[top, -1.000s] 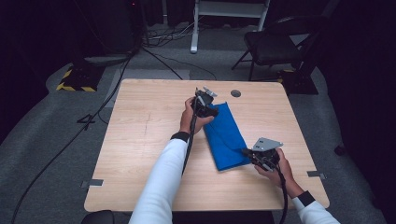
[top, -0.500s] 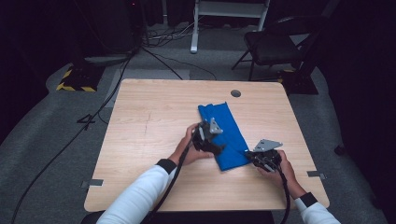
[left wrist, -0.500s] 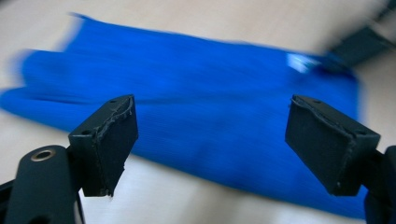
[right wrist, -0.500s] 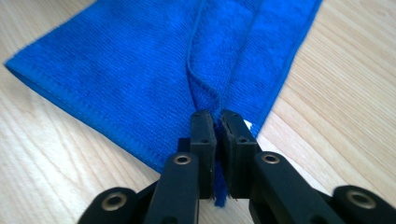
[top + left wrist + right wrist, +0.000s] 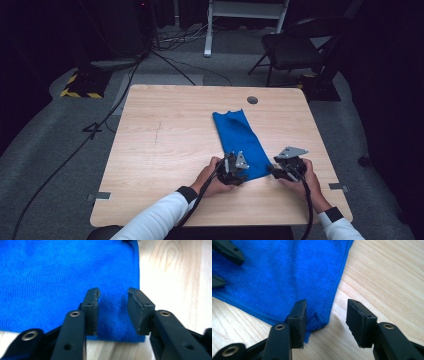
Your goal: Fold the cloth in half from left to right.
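Note:
A blue cloth [image 5: 237, 132] lies flat as a long folded strip on the wooden table [image 5: 165, 140], right of its middle. My left gripper [image 5: 244, 171] is at the strip's near left corner. In the left gripper view its jaws [image 5: 113, 300] have just been closing and stand apart over the cloth [image 5: 62, 272] near its edge, not pressing it. My right gripper [image 5: 274, 171] is at the near right corner. Its jaws [image 5: 327, 310] have just been opening, and the puckered corner of the cloth [image 5: 287, 272] lies loose between them.
A round cable hole [image 5: 252, 100] is in the table's far side. Beyond the table stand a dark chair [image 5: 295, 45] and a white frame [image 5: 245, 10]. Cables [image 5: 100, 125] run over the grey floor at the left, near a yellow-black striped base [image 5: 80, 92].
My left gripper came back from the cloth's far end to its near left corner. The far end now lies flat on the table. The right hand stayed at the near right corner.

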The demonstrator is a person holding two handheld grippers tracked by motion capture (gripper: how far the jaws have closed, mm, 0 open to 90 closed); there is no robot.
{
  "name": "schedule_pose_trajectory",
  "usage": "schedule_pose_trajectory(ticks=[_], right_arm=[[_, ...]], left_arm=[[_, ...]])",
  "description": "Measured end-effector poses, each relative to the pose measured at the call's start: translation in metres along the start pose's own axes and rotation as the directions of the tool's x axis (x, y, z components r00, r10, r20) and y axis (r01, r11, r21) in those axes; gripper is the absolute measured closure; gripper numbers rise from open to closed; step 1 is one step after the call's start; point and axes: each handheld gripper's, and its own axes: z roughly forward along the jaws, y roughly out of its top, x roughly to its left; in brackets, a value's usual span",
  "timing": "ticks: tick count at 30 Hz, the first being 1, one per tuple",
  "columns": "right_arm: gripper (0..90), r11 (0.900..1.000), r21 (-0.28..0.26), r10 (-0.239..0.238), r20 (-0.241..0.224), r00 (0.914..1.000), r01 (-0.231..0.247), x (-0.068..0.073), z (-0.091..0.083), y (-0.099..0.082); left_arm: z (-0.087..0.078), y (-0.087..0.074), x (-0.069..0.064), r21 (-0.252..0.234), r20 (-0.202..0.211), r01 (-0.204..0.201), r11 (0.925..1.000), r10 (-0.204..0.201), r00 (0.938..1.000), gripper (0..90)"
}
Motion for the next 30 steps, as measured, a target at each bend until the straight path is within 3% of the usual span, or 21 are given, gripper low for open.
schedule_pose_trajectory(ticks=[2, 9, 19, 25, 27, 29, 30], right_arm=[[47.9, 1.0, 0.005, 0.004, -0.004, 1.0, -0.004, -0.001, -0.001, 0.0], [45.6, 0.9999, 0.008, -0.014, -0.006, 0.9999, 0.014, 0.0, -0.002, 0.001], [43.4, 0.9992, -0.009, -0.04, -0.049, 0.998, 0.04, 0.005, -0.004, 0.0], [43.1, 0.9983, -0.03, -0.052, -0.07, 0.9962, 0.05, 0.009, -0.006, 0.001], [42.9, 0.9982, -0.035, -0.051, -0.072, 0.9961, 0.049, 0.009, -0.006, 0.001], [42.6, 0.9981, -0.04, -0.05, -0.078, 0.9957, 0.047, 0.008, -0.005, 0.001], [42.6, 0.9981, -0.041, -0.049, -0.078, 0.9958, 0.046, 0.008, -0.005, 0.001]], left_arm=[[-0.004, -0.005, 0.001, 0.004, 0.018, 0.013, 0.9999, -0.013, 0.9997, 62.5], [-0.021, -0.02, -0.001, 0.029, 0.024, -0.007, 0.9996, 0.006, 0.9997, 62.2], [-0.048, -0.048, -0.01, 0.039, 0.04, -0.026, 0.9989, 0.025, 0.9989, 59.8], [-0.061, -0.065, -0.016, 0.033, 0.054, -0.004, 0.9994, 0.002, 0.9985, 58.7], [-0.066, -0.069, -0.018, 0.03, 0.051, 0.01, 0.9995, -0.012, 0.9986, 53.2], [-0.069, -0.073, -0.019, 0.034, 0.05, 0.01, 0.9994, -0.012, 0.9987, 41.4], [-0.071, -0.075, -0.019, 0.025, 0.041, 0.007, 0.9996, -0.008, 0.9991, 41.2]])
